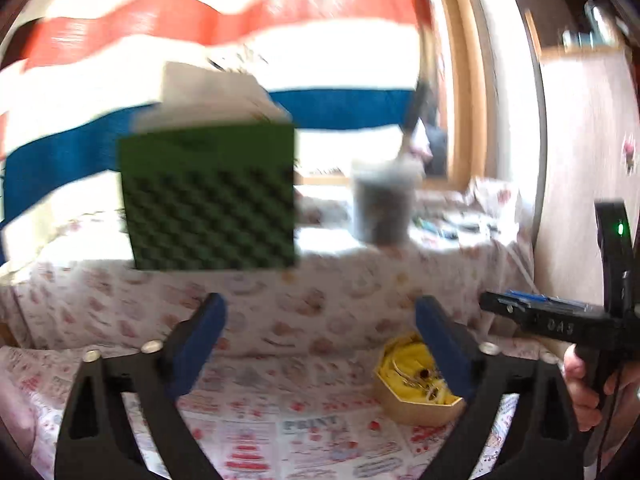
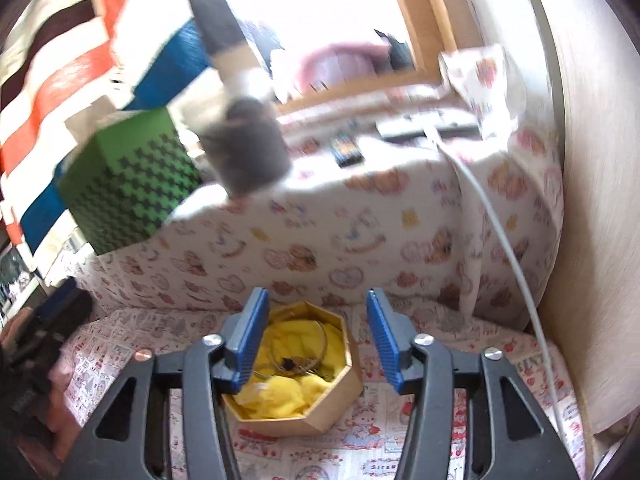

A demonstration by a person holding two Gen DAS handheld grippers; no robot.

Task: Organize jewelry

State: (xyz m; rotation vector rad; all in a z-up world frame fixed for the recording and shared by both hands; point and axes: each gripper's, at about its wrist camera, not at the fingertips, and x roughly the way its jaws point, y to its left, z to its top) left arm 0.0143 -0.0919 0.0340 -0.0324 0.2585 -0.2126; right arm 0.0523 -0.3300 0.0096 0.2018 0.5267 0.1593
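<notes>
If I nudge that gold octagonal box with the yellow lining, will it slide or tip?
The gold octagonal box would probably slide rather than tip: it looks low, wide and flat-bottomed. It seems light, thin-walled card, so a squeeze might dent it. The loose jewelry inside could shift.

Open tool above jewelry box — empty-jawed

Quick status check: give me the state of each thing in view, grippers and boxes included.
Left gripper: open, nothing between its pads.
Right gripper: open, empty, above the box.
Octagonal box: lid off, yellow cloth and jewelry inside.
Green box: upright on the raised surface.
</notes>
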